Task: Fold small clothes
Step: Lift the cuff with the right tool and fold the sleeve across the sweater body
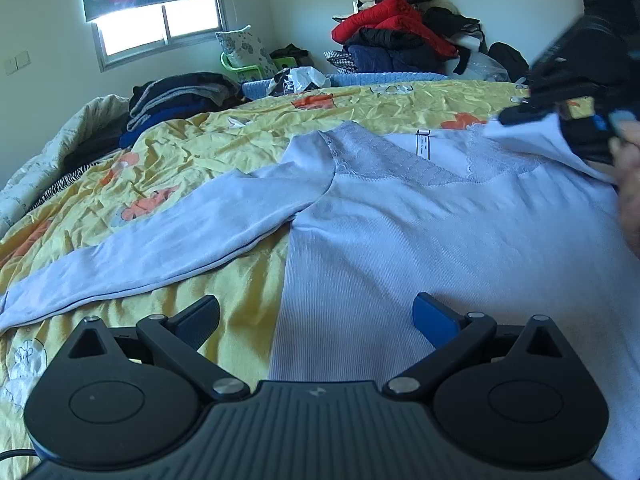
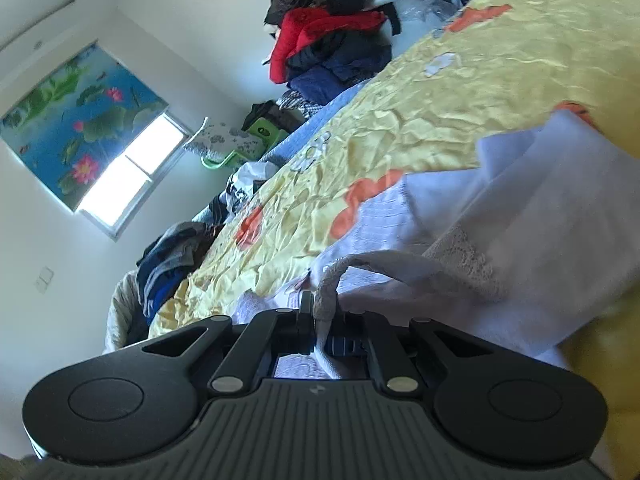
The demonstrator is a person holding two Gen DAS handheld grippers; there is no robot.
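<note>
The left gripper (image 1: 316, 320) hangs low over the pale lilac long-sleeved top (image 1: 420, 232), its jaws spread wide apart with nothing between them; the blue pads hover above the ribbed body of the garment and the top's left edge runs between them, though whether either pad brushes the cloth cannot be told. The top lies face down on the yellow floral bedspread (image 1: 200, 140), lace neckline and white label toward the far side, one sleeve (image 1: 160, 240) stretched out flat to the left.

The right gripper (image 2: 318, 316) has its jaws pressed together on a thin fold of the top (image 2: 500, 240), the lace-edged fabric pinched between the pads and pulled up off the bedspread (image 2: 460, 100) (its camera is rolled well over, so the bed slants across the view). From the left wrist view, that gripper (image 1: 532, 112) appears at the right edge holding the raised corner, a hand (image 1: 628, 184) behind it.
</note>
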